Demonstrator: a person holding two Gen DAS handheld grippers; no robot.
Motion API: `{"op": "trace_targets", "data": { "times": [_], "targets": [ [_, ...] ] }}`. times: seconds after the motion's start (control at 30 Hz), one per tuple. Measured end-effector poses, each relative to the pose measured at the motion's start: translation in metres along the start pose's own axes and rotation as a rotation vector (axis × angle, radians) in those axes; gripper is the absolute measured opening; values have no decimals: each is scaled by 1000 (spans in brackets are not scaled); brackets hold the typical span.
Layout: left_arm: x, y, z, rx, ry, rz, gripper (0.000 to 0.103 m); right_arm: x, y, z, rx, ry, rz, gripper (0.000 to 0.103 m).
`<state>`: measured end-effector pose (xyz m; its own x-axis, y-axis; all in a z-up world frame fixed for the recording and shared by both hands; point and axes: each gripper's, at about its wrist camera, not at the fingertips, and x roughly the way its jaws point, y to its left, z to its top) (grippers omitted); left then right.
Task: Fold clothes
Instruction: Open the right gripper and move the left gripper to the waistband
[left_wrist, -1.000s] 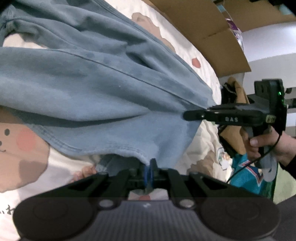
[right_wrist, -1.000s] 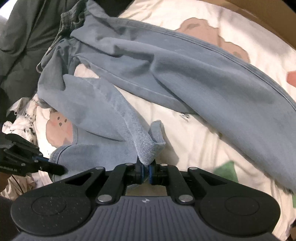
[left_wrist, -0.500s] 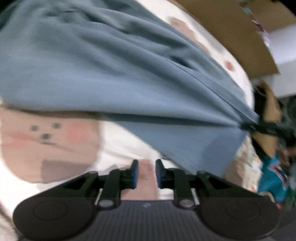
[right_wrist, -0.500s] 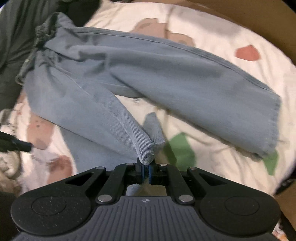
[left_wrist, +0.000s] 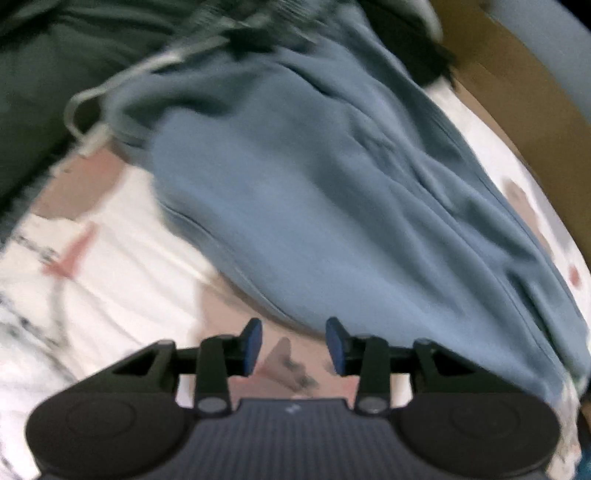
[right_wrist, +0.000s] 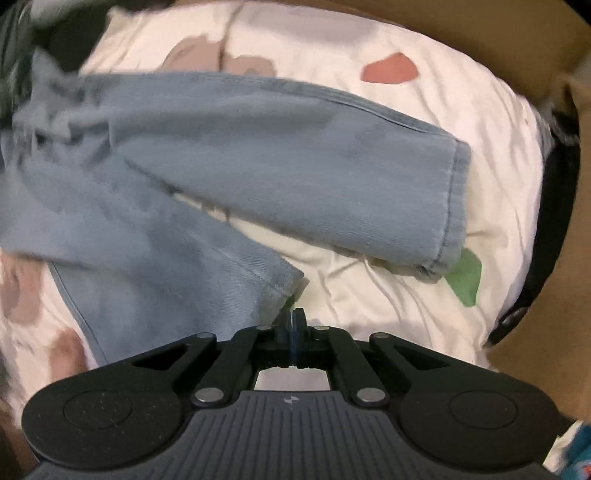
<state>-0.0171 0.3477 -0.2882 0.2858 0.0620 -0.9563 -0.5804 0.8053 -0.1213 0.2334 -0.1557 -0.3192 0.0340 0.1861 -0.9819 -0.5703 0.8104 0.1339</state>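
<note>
A pair of light blue jeans (right_wrist: 258, 158) lies on a white bedsheet (right_wrist: 498, 155) with animal prints. In the right wrist view both legs spread out, the far leg ending in a hem (right_wrist: 452, 206) at the right. My right gripper (right_wrist: 293, 321) is shut on the hem corner of the near leg (right_wrist: 288, 284). In the blurred left wrist view the jeans (left_wrist: 332, 192) fill the middle, with a white drawstring (left_wrist: 92, 110) at the top left. My left gripper (left_wrist: 293, 345) is open and empty, just short of the jeans' near edge.
A dark green garment (left_wrist: 55, 74) lies at the top left in the left wrist view. A brown cardboard wall (left_wrist: 524, 96) runs along the far side of the bed. A dark strap or cloth (right_wrist: 550, 229) hangs at the bed's right edge.
My left gripper has let go of the jeans, opened wide and swung towards the waistband end. My right gripper has pulled the near leg's hem down flatter onto the sheet.
</note>
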Motion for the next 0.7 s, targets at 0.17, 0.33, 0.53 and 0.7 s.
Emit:
{"op": "trace_targets", "data": {
  "times": [0.17, 0.33, 0.53, 0.7],
  "targets": [
    [-4, 30, 31, -45, -81, 107, 51, -9, 3, 3, -29, -41, 24, 0],
    [-14, 52, 54, -39, -170, 183, 52, -11, 14, 10, -55, -88, 113, 3],
    [-15, 75, 75, 66, -333, 317, 55, -3, 32, 22, -66, -150, 186, 13],
    [-2, 98, 96, 79, -365, 399, 55, 5, 47, 27, -82, -189, 234, 26]
  ]
}}
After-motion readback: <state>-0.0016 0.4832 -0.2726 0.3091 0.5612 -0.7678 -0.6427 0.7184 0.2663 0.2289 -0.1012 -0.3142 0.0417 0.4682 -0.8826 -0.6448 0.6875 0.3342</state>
